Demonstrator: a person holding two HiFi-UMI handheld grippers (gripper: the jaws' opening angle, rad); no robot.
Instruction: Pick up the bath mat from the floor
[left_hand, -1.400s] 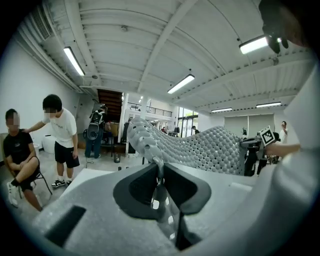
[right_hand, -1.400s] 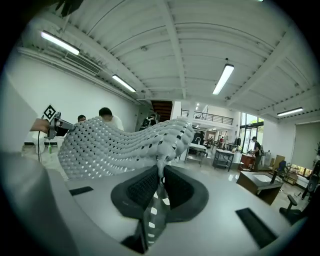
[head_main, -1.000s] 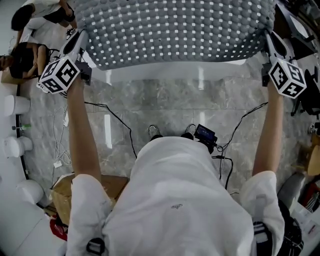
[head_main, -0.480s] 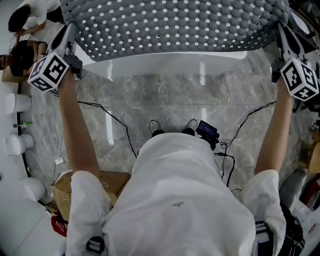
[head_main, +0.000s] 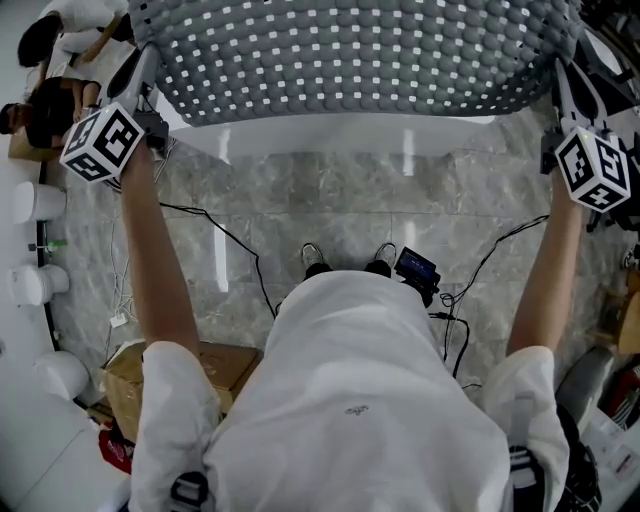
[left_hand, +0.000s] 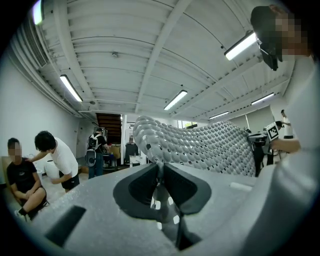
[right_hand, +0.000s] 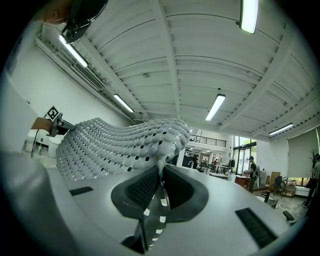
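The bath mat (head_main: 350, 55) is grey and bubbled, with rows of square holes. It hangs off the floor, stretched across the top of the head view between my two grippers. My left gripper (head_main: 148, 62) is shut on its left corner, and my right gripper (head_main: 560, 68) is shut on its right corner. In the left gripper view the mat (left_hand: 200, 145) bulges away from the pinched jaws of the left gripper (left_hand: 161, 167). In the right gripper view the mat (right_hand: 120, 142) sweeps left from the right gripper (right_hand: 161, 172), with a strip of it caught between the pads.
Below the mat lie a white ledge (head_main: 340, 130) and a marble floor (head_main: 330, 200) crossed by black cables (head_main: 235, 240). A cardboard box (head_main: 130, 375) sits at lower left. A small screen device (head_main: 412, 267) rests by the person's feet. People (head_main: 50, 110) sit at upper left.
Both grippers have drifted slightly outward, so the mat is spread a little wider. Both stay shut on its corners.
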